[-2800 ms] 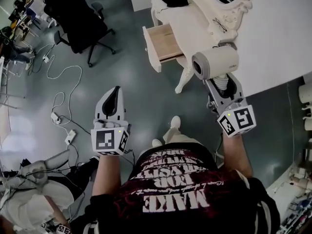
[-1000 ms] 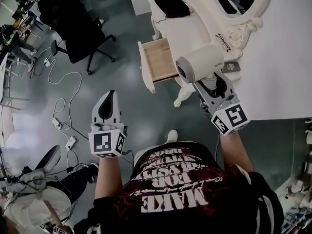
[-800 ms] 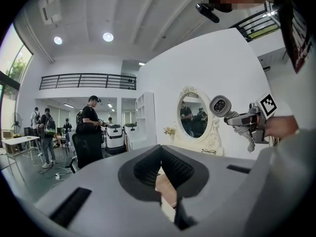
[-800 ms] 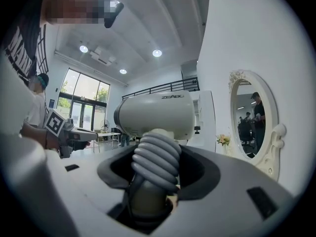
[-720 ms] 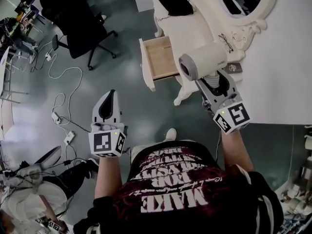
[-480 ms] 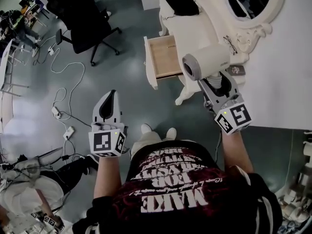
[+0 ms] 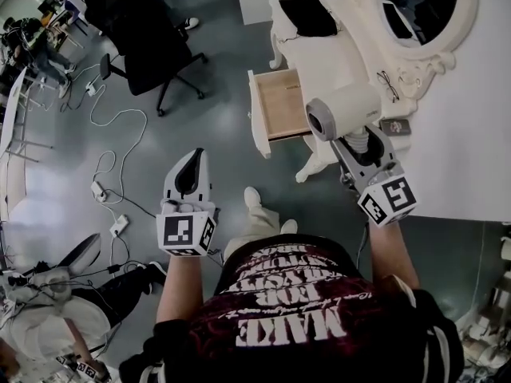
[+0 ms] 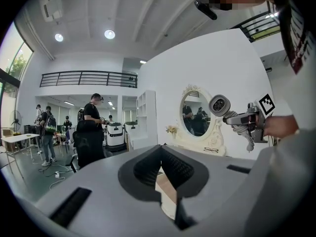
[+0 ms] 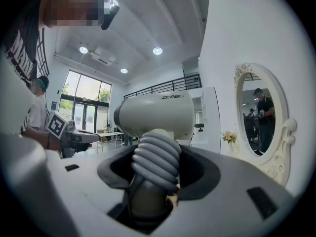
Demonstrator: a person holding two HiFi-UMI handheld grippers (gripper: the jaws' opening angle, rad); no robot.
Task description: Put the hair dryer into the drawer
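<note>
Right gripper (image 9: 154, 177) jaws clamp hair dryer (image 9: 157, 113) by ribbed handle; mirror (image 9: 260, 113) at right.

I read the cream hair dryer (image 7: 349, 110) as smooth matt plastic with a ribbed handle. The open drawer (image 7: 284, 112) is bare pale wood and the grey floor (image 7: 231, 158) faintly glossy.

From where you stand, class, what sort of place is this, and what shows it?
Probably an open-plan lab or office with a staged bedroom corner: a white dressing table with an oval mirror, a black office chair, and cables across the floor.
</note>
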